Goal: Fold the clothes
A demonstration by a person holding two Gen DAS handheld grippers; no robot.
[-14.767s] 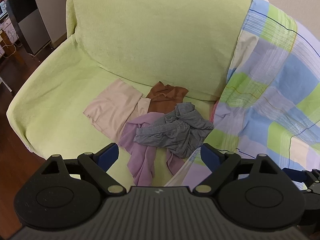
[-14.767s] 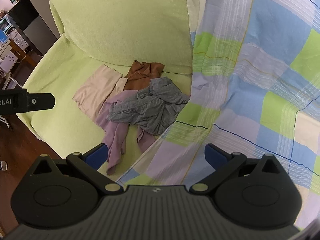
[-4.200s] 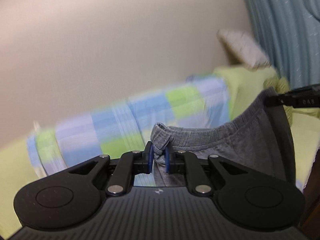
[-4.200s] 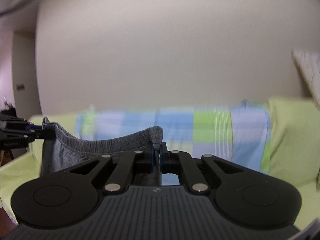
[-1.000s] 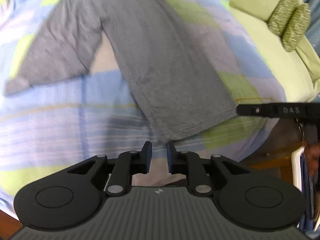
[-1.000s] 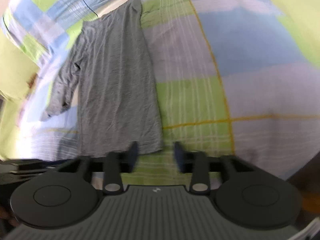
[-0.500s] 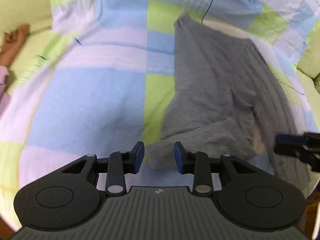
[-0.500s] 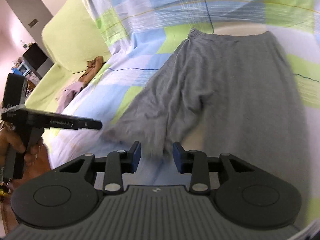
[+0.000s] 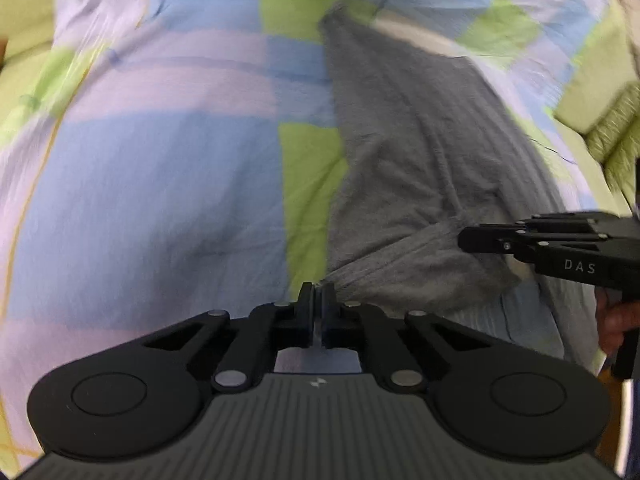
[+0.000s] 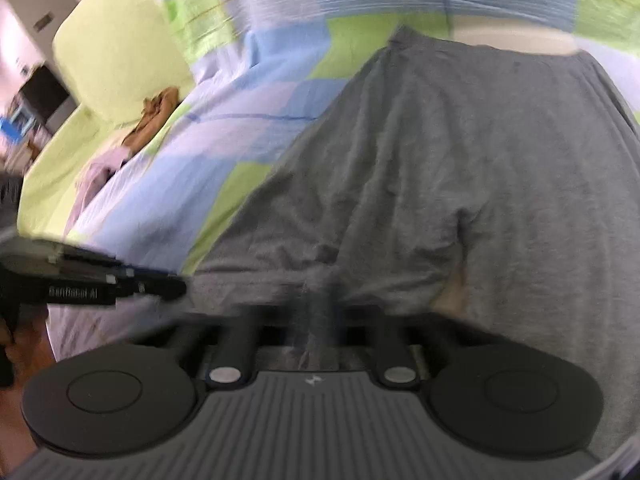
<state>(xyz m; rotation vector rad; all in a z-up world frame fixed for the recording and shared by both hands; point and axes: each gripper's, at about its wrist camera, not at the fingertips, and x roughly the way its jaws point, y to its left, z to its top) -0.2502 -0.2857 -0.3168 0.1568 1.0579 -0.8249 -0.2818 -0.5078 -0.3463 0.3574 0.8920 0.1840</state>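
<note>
Grey trousers (image 9: pixel 416 152) lie spread on the checked blanket (image 9: pixel 160 168), waistband at the far end. My left gripper (image 9: pixel 318 300) is shut on the hem corner of the left trouser leg. My right gripper (image 10: pixel 318 304) is blurred by motion but looks shut on the same leg's hem, further right; it shows in the left wrist view (image 9: pixel 464 238) pinching the cloth. The trousers fill the right wrist view (image 10: pixel 460 160), and the left gripper (image 10: pixel 176 286) shows there at the hem's left corner.
A brown garment (image 10: pixel 154 118) and a lilac garment (image 10: pixel 100 172) lie on the green sofa (image 10: pixel 120 48) to the left. A green patterned cushion (image 9: pixel 612 136) sits at the right.
Both grippers have dropped onto the left trouser leg's hem and closed on it; half a second ago both were open just above it.
</note>
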